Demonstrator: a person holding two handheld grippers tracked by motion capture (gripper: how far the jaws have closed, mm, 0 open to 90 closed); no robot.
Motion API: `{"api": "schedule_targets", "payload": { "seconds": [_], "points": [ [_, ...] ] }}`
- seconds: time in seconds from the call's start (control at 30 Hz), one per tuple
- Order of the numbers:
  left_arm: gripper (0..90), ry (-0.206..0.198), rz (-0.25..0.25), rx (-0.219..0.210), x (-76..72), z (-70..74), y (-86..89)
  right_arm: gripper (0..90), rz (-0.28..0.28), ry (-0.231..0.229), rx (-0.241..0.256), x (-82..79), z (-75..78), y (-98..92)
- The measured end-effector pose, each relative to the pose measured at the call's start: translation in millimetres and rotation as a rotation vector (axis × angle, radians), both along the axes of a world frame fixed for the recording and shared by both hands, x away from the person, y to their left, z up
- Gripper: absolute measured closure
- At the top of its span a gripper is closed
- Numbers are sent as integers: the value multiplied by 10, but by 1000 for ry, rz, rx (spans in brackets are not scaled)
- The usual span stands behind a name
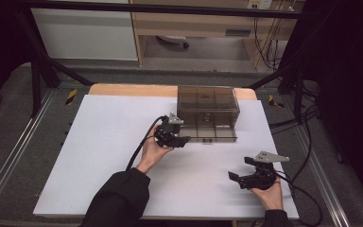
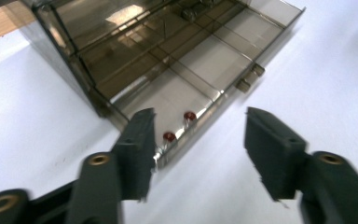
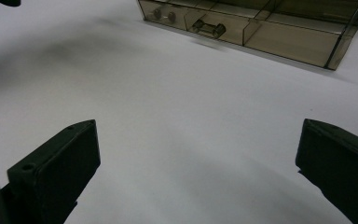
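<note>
Our left tool [image 1: 182, 140], jaws spread, hovers at the smoky plastic drawer box [image 1: 209, 112]; our right tool [image 1: 240, 170] waits spread over the table [image 1: 108, 142].

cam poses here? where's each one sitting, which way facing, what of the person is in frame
High view: above the person's side, facing forward and down on the table; both forearms, left gripper, right gripper.
Left gripper view: rides the left gripper, facing the smoky plastic drawer box close up; own open jaws.
Right gripper view: rides the right gripper, facing across the table; own open jaws.
Shared: all three show the box.
</note>
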State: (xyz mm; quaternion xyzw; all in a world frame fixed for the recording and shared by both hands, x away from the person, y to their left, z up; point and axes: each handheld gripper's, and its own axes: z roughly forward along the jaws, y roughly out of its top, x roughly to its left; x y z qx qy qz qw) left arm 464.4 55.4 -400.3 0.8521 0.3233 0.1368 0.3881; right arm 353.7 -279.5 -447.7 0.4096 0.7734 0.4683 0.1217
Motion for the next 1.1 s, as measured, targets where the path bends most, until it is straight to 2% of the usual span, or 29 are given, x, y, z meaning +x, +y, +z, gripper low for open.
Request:
{"api": "schedule_targets", "payload": {
  "seconds": [0.27, 0.47, 0.67, 0.93, 1.1],
  "points": [
    [258, -9, 8, 4, -170, -22, 205, 3, 2, 0, -2, 2, -3, 2],
    [180, -16, 21, 5, -286, -25, 415, 3, 1, 5, -2, 2, -2, 3],
    [107, -8, 20, -17, -385, -47, 654, 2, 1, 5, -3, 2, -2, 2],
    [90, -31, 26, -43, -580, -84, 987, 3, 0, 5, -2, 3, -4, 4],
    [90, -30, 43, -58, -660, -112, 1175, 3, -1, 8, -5, 7, -11, 11]
  ]
}}
